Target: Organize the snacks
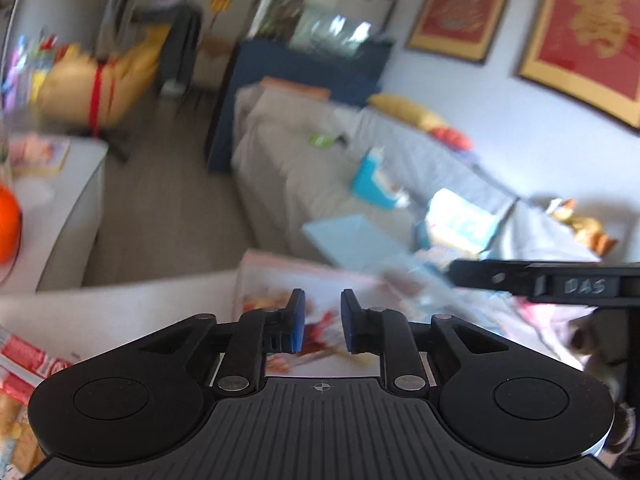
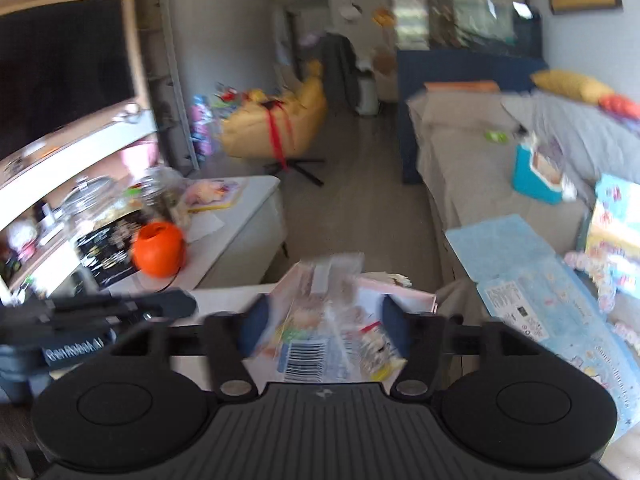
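- A clear snack packet (image 2: 332, 320) with a barcode sits between the fingers of the right tool (image 2: 326, 330). Blur hides whether the pads press it, so I cannot tell if it is grasped or merely lying there; if unheld, it could slip to the floor.
- The left tool (image 1: 322, 322) is clenched on nothing, its blue pads (image 1: 298, 320) drawn near each other above a pink-printed snack box (image 1: 280, 304) on the white desk (image 1: 120, 312).
- More packets (image 1: 20, 364) lie at that desk's near left edge, where a careless sweep might knock them off.
- The two tools are close together; one could clip the other.
- An orange pumpkin bucket (image 2: 159, 249) stands on the further desk (image 2: 256, 204), and a blue box (image 2: 538, 178) on the sofa (image 2: 472, 168).
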`<state>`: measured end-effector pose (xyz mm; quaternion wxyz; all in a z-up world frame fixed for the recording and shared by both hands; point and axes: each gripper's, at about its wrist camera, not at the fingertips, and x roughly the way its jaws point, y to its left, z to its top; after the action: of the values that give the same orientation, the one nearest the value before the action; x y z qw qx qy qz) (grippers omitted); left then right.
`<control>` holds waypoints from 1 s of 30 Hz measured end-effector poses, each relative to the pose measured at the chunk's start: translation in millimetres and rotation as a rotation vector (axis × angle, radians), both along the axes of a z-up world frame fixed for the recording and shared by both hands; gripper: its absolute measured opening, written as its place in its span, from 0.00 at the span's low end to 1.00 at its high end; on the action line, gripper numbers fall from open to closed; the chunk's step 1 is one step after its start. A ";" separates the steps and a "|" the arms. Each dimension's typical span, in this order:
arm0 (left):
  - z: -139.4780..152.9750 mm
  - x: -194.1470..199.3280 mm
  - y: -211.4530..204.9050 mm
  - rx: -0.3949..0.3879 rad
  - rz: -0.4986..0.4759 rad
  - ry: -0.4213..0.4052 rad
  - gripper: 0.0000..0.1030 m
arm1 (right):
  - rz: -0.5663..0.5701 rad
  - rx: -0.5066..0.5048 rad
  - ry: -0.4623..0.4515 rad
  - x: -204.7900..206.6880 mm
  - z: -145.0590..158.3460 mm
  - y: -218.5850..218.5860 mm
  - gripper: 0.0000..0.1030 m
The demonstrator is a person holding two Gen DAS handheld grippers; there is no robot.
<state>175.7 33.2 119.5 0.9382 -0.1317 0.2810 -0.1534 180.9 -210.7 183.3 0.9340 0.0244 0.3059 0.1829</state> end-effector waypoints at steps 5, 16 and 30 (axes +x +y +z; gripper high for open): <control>-48.7 -22.3 12.6 0.064 -0.065 0.073 0.21 | -0.012 -0.087 0.075 15.1 -34.6 3.5 0.66; -82.0 -121.2 99.5 0.161 0.080 0.168 0.21 | 0.310 -0.269 0.187 -56.9 -121.0 38.1 0.68; -94.2 -166.3 109.8 0.036 0.147 0.264 0.22 | 0.256 -0.265 0.170 -85.5 -155.7 79.6 0.76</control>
<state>9.3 142.9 25.4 0.9041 -0.1540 0.3940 -0.0608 95.5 -131.1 27.5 0.8690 -0.1225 0.4056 0.2556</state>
